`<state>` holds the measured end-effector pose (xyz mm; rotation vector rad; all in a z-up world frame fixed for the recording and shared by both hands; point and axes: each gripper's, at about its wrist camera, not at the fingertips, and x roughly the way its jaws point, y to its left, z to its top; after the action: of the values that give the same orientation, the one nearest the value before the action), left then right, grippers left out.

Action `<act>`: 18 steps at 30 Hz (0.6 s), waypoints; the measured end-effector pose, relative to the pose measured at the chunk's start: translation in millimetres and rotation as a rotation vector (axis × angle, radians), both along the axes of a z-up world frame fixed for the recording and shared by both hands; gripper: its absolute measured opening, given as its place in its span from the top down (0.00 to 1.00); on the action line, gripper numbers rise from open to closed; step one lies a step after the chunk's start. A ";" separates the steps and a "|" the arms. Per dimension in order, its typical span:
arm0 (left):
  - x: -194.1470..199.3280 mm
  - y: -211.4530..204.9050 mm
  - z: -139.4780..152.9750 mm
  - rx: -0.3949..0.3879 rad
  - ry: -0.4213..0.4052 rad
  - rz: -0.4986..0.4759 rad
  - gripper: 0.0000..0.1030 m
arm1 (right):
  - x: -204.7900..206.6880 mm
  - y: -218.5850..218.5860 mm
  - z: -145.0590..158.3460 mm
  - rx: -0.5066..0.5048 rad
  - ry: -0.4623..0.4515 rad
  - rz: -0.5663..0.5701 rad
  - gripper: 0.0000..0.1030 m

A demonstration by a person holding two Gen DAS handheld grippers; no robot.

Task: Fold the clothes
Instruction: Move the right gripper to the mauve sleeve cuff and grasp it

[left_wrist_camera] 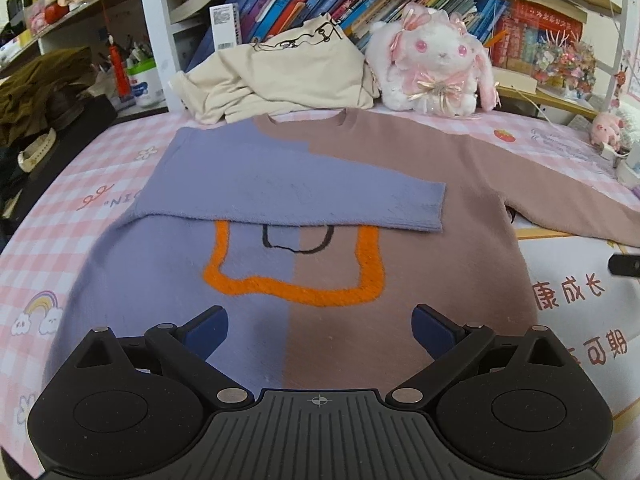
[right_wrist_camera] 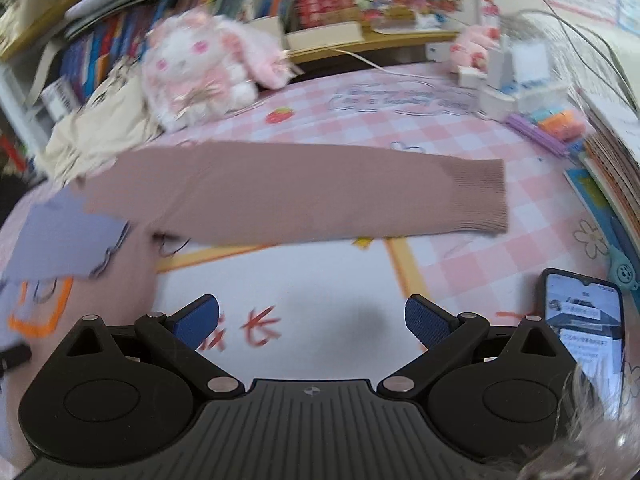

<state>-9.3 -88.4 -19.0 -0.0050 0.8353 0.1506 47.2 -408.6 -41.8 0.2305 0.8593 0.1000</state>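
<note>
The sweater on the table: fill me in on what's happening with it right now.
A person with a handheld gripper in each hand is partway through folding the two-tone sweater, which lies flat on the pink checked table cover. The purple sleeve is already folded across the chest. The brown sleeve is still stretched out to the side. Both the left gripper and the right gripper are open and empty, the right one facing the brown sleeve.

Pink checked bedsheet [left_wrist_camera: 100, 184] carries everything here. Two-tone sweater [left_wrist_camera: 320, 208] lies flat in the middle, cream garment [left_wrist_camera: 288, 76] bunched at twelve o'clock, plush rabbit [left_wrist_camera: 436, 68] at one o'clock. In the right wrist view, a lit phone [right_wrist_camera: 586, 328] rests at four o'clock.
</note>
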 end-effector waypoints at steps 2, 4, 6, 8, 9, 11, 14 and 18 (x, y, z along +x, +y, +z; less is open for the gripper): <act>-1.4 -3.6 1.0 0.002 -0.008 0.016 0.03 | 7.1 -10.0 -2.0 0.026 0.027 -0.026 0.02; -2.4 -6.4 2.7 0.011 -0.019 0.034 0.03 | 10.3 -19.9 -4.0 0.063 0.039 -0.056 0.02; -2.7 -8.9 3.3 0.015 -0.020 0.044 0.03 | 13.5 -29.6 -6.1 0.100 0.051 -0.086 0.03; -2.2 -11.2 3.2 0.011 -0.013 0.044 0.03 | 15.7 -36.0 -6.9 0.127 0.051 -0.105 0.03; -1.8 -12.3 2.8 0.010 -0.007 0.041 0.03 | 17.0 -37.9 -6.9 0.134 0.051 -0.111 0.03; -1.2 -14.8 2.4 0.013 0.001 0.036 0.03 | 19.4 -42.0 -6.9 0.142 0.049 -0.124 0.03; -0.5 -18.2 2.9 0.026 0.005 0.037 0.03 | 24.8 -48.7 -6.7 0.153 0.045 -0.148 0.03; -1.3 -18.3 2.6 0.036 0.012 0.054 0.03 | 34.3 -61.2 -7.6 0.160 0.035 -0.181 0.03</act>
<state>-10.6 -106.7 -16.5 0.0066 0.8448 0.2167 81.5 -469.8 -49.4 0.4597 0.8622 -0.0047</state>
